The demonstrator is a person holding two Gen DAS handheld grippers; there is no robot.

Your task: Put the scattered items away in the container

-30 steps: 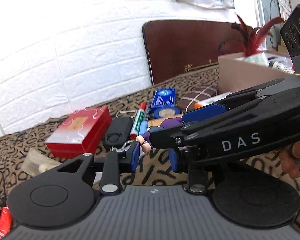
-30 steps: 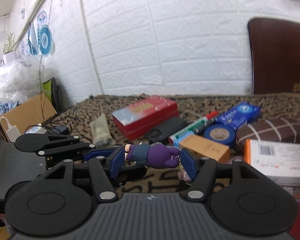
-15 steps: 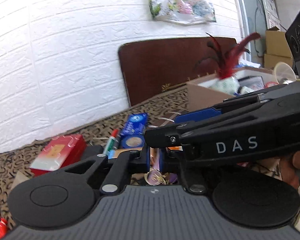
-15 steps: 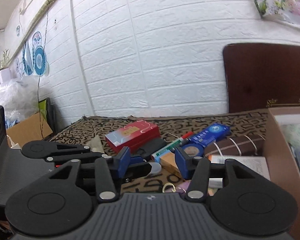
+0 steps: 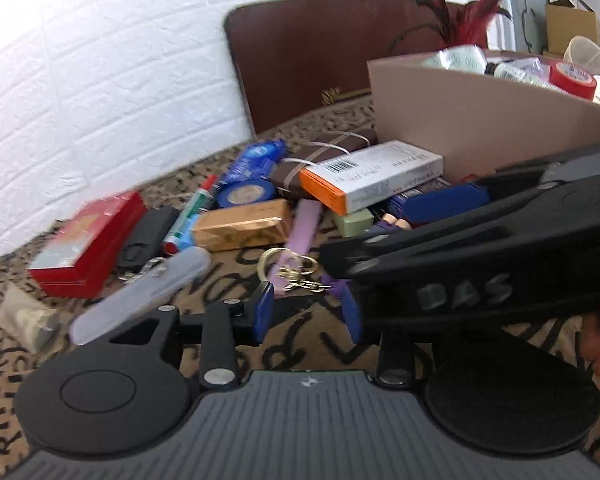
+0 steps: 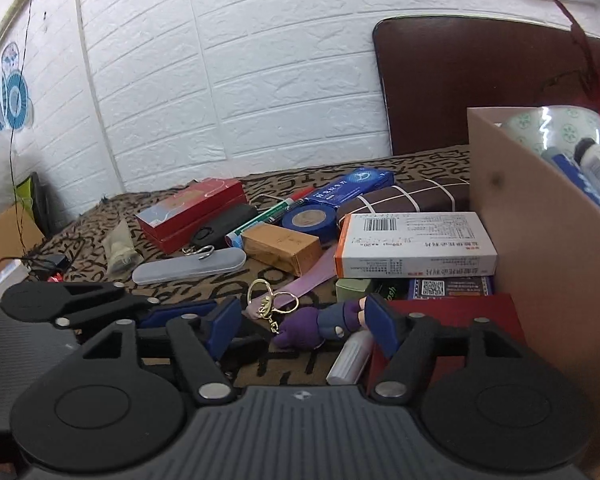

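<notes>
A purple doll keychain (image 6: 320,326) with a gold ring (image 6: 260,300) lies on the leopard-print cloth. It sits between the jaws of my right gripper (image 6: 304,328), which are opening; the left pad stands clear of it. My left gripper (image 5: 306,312) hovers just behind the ring (image 5: 296,276), its jaws opening with only cloth between them. The right gripper (image 5: 460,248) crosses in front of it and hides most of the doll. The cardboard box (image 6: 540,260) (image 5: 460,120), holding several items, stands at the right.
Scattered on the cloth are a white-and-orange medicine box (image 6: 412,246), gold box (image 6: 284,244), clear pen case (image 6: 188,266), red box (image 6: 192,212), blue tape roll (image 6: 308,218), purple strap (image 6: 312,276) and a white tube (image 6: 350,356). A dark headboard (image 5: 320,52) stands behind.
The doll was held up between the right pads, with the left gripper shut at its ring end. Both grippers came down toward the box and opened; the doll now lies on the cloth.
</notes>
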